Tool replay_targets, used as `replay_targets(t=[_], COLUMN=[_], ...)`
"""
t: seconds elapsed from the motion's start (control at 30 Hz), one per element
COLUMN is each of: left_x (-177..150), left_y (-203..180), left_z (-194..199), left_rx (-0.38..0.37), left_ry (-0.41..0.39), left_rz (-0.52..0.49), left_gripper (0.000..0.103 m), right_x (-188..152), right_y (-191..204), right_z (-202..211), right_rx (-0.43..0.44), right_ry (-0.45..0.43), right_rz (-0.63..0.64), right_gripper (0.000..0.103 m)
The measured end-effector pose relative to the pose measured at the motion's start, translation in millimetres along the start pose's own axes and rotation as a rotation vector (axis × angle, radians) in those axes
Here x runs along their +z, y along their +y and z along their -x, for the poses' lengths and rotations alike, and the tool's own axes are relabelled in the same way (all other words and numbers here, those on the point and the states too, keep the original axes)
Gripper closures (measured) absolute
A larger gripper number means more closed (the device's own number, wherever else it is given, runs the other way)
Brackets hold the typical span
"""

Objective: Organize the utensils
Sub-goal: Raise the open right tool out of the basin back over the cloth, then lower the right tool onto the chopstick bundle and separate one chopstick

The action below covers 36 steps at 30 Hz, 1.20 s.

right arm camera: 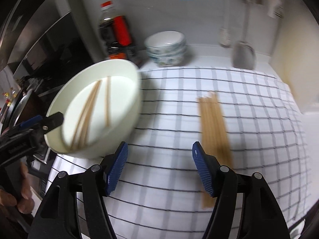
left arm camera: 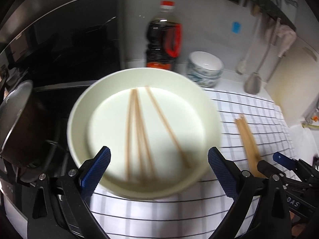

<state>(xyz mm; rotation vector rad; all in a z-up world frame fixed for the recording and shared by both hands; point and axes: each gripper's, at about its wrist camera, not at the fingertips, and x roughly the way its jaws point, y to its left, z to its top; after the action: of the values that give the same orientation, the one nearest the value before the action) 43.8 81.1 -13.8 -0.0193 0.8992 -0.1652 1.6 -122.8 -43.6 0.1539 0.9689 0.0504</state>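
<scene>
White bowl (left arm camera: 79, 109): round, smooth, matte, with a flat floor and low upright wall. It sits at the left edge of the cloth. Inside lie loose chopsticks (left arm camera: 137, 133), thin pale wooden sticks fanning apart toward the far rim.

Bundle of chopsticks (right arm camera: 214, 123): the same pale wood, straight and square-ended, lying side by side on the cloth to the right of the bowl and apart from it.

Checked cloth (right arm camera: 249, 119): white fabric with a grid of thin dark lines and broader grey bands, spread over the white counter (right arm camera: 209, 49).

Left gripper (left arm camera: 159, 171): black hinged arms with blue ribbed pads, spread wide on either side of the bowl's near rim, nothing between them gripped.

Right gripper (right arm camera: 160, 169): same build, jaws well apart and empty over bare cloth, the chopstick bundle just beside its right pad.

Stacked bowls (right arm camera: 166, 47): glazed ceramic, white inside, blue-green pattern outside, at the back of the counter.

Dark sauce bottle (left arm camera: 164, 37): clear plastic, red cap and red label, behind the white bowl.

Metal pot (left arm camera: 16, 117): dark cylindrical body with a shiny rim, left of the bowl.
</scene>
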Motion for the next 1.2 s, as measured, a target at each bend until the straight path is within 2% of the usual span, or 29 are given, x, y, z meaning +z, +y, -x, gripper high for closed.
replay_targets(t=[0.13, 0.3, 0.5, 0.73, 0.97, 1.2], left_x=[-10, -25, -45, -58, -72, -74], left_y=[-40, -88, -131, -153, -160, -155], left_z=[5, 6, 3, -13, -50, -68], left_rx=[-0.054, -0.051, 0.000, 0.042, 0.026, 0.034], left_ry=[-0.029, -0.019, 0.011, 0.032, 0.077, 0.092], left_rz=[-0.019, -0.021, -0.008, -0.003, -0.025, -0.004], left_gripper=[0.007, 0.007, 0.007, 0.007, 0.007, 0.007], right_x=[-13, -24, -32, -33, -31, -33], right_y=[-45, -105, -151, -165, -162, -156], right_z=[10, 20, 15, -3, -30, -55], right_rx=[-0.026, -0.040, -0.024, 0.002, -0.004, -0.010], right_ry=[-0.001, -0.005, 0.000, 0.010, 0.007, 0.034], right_rz=[-0.021, -0.032, -0.015, -0.013, -0.025, -0.018], right_gripper=[0.039, 0.039, 0.039, 0.037, 0.037, 0.037])
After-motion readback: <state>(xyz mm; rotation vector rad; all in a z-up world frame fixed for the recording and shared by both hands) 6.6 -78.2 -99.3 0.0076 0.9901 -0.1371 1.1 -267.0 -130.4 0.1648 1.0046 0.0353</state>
